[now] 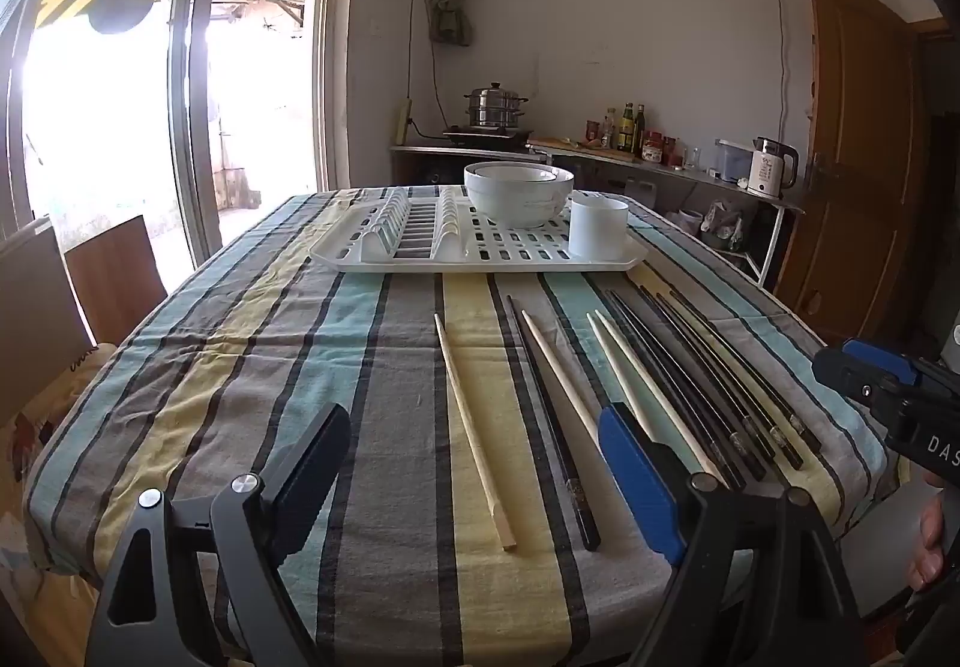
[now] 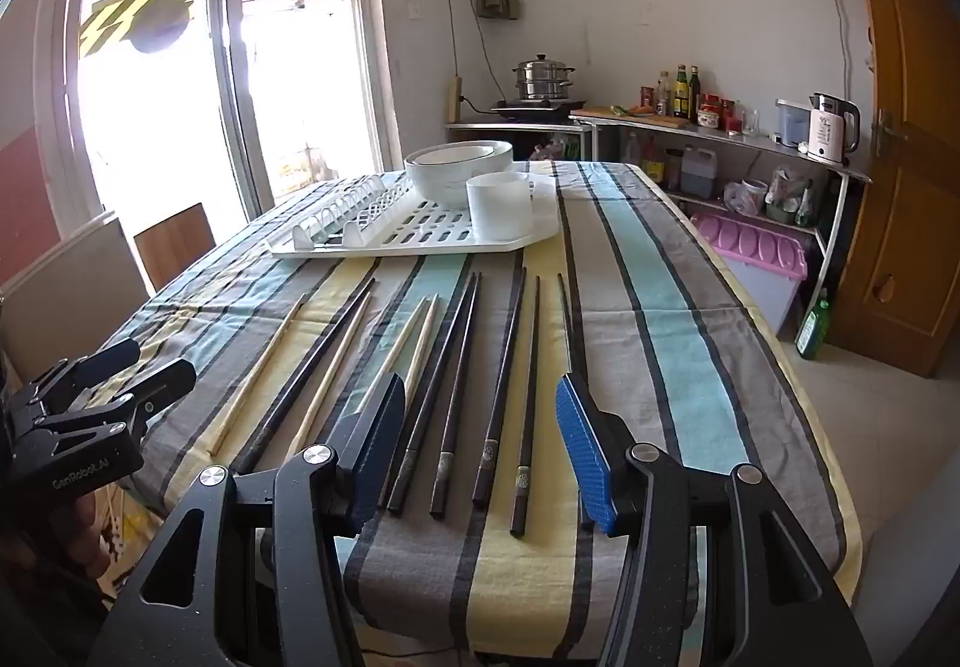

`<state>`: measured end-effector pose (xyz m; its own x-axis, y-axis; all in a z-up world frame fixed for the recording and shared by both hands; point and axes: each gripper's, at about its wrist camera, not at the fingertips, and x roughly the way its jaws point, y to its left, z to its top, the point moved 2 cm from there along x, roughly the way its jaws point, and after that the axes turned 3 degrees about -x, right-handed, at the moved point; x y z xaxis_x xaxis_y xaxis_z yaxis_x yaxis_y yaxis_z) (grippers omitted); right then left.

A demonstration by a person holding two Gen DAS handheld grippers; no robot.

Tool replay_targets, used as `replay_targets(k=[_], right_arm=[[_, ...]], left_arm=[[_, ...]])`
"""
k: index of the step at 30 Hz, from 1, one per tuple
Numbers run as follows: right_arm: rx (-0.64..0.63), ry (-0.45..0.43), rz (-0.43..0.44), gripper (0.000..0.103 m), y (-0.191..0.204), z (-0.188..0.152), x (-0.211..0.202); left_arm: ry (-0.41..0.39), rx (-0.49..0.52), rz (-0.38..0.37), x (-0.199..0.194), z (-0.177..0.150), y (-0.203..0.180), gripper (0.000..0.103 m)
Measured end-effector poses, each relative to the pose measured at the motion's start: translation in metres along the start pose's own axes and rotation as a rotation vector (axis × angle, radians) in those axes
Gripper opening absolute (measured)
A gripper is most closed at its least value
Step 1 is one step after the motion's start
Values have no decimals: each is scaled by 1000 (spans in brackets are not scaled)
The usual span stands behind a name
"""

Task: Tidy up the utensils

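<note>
At the bottom of the left wrist view, the left gripper [image 1: 477, 478] is seen spread wide, one pad dark and one ribbed blue plastic, with nothing held between them; a pale wooden chopstick [image 1: 474, 430] and a black chopstick [image 1: 552, 421] lie on the cloth in the gap. At the bottom of the right wrist view, the right gripper [image 2: 480, 445] is likewise held wide and empty above the square ends of glossy black chopsticks [image 2: 456, 373]. Slender pale wooden chopsticks [image 2: 414, 343] are laid just left of these at mid-frame. All rest on a woven striped tablecloth [image 2: 678, 367] in grey, yellow and pale blue. Farther back, at upper centre, a white slotted plastic drying rack [image 2: 420, 241] is seen carrying stacked white bowls [image 2: 456, 175] and a smooth cylindrical white cup [image 2: 501, 211].
</note>
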<state>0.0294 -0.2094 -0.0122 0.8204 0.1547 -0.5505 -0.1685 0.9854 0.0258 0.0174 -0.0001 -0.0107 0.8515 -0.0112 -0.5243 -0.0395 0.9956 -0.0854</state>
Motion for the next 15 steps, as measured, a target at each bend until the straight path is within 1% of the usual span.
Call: replay_targets(k=[10,12,15], right_arm=[[7,-4,4,53,1,0,0],[8,-4,4,53,0,0,0],[5,-3,3,53,1,0,0]], left_arm=[[-12,22,-11,2,0,-9,85],[-5,-6,0,1,1,2,85],[-12,-6,3,0,-1,3,85]])
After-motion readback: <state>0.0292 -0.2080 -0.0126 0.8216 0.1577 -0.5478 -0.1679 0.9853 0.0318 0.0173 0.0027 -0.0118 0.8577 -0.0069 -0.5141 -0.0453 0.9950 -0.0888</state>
